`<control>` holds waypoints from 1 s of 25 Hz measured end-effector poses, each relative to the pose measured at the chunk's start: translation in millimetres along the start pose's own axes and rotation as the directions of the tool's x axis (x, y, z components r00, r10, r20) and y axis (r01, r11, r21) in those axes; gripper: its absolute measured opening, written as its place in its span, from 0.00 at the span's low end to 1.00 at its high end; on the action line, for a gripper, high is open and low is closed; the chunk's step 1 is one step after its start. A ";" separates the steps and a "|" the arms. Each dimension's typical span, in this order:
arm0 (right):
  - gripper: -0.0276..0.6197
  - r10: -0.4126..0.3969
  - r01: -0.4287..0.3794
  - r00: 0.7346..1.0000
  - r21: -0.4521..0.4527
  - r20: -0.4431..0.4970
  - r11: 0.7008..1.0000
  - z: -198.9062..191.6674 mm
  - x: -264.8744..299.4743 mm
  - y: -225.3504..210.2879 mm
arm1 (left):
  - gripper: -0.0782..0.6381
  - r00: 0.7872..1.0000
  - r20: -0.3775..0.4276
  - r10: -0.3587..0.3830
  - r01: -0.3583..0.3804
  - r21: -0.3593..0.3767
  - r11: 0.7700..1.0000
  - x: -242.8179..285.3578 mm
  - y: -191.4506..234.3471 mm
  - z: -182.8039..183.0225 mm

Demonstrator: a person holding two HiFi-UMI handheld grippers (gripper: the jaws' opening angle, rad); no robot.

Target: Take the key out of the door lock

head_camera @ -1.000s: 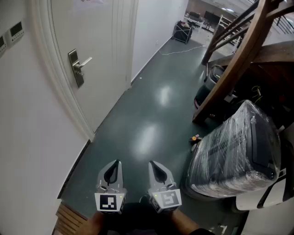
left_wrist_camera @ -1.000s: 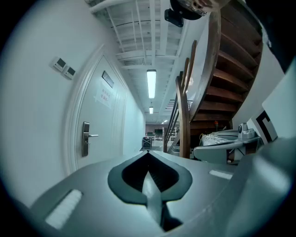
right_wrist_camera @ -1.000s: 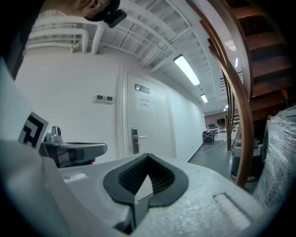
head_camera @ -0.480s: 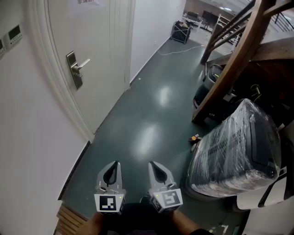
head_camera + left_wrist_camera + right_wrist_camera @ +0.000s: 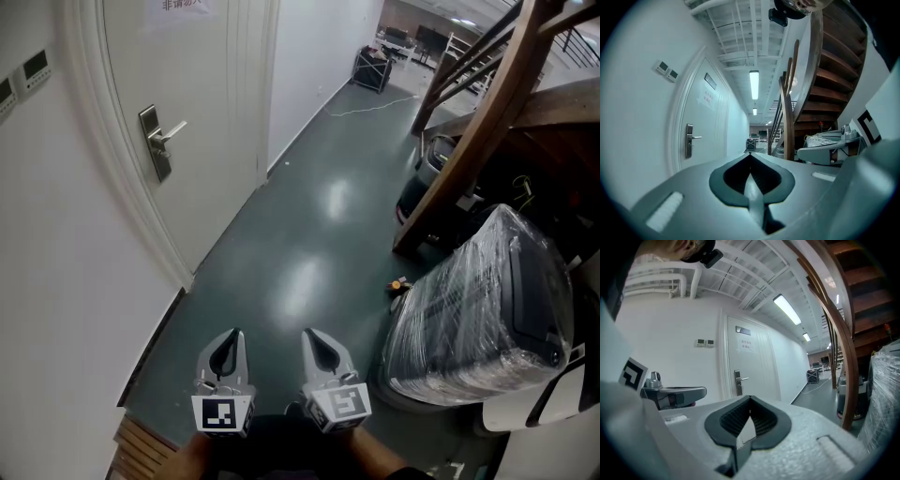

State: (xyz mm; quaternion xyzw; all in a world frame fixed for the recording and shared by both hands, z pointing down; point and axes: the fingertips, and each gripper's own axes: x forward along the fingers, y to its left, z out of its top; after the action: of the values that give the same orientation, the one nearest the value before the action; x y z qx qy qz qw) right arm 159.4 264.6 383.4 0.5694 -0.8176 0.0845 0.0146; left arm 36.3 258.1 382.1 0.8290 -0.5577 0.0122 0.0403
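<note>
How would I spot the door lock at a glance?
Look at the tall white door on the left. Near its left edge sits a narrow upright metal lock plate with a lever handle, the only metal fitting seen on it.

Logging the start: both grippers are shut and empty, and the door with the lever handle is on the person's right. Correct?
Not quite: the door is on the person's left, as the head view shows. The left gripper and right gripper are shut and empty.
</note>
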 end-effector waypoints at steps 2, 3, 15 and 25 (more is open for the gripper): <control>0.03 0.005 -0.005 1.000 -0.003 -0.003 1.000 11.2 5.4 1.8 | 0.13 1.000 0.002 0.009 -0.009 0.001 1.000 0.1 1.9 -0.2; 0.03 0.008 -0.008 1.000 0.004 0.002 1.000 14.4 9.1 2.3 | 0.13 1.000 0.004 0.011 -0.011 0.003 1.000 0.2 3.0 -1.6; 0.03 0.058 -0.058 0.998 -0.012 0.014 0.998 -11.2 20.2 2.4 | 0.13 0.997 0.010 0.070 -0.070 -0.020 0.997 2.1 11.5 -4.5; 0.03 0.084 -0.084 0.996 -0.013 0.001 0.996 -20.0 14.2 -15.4 | 0.13 0.997 0.005 0.079 -0.079 -0.013 0.997 10.2 -8.4 -12.8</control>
State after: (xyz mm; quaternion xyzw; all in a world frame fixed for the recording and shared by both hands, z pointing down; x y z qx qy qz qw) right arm 167.4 249.3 406.6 0.5345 -0.8413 0.0790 0.0141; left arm 48.3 252.8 395.1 0.8061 -0.5901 0.0078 0.0436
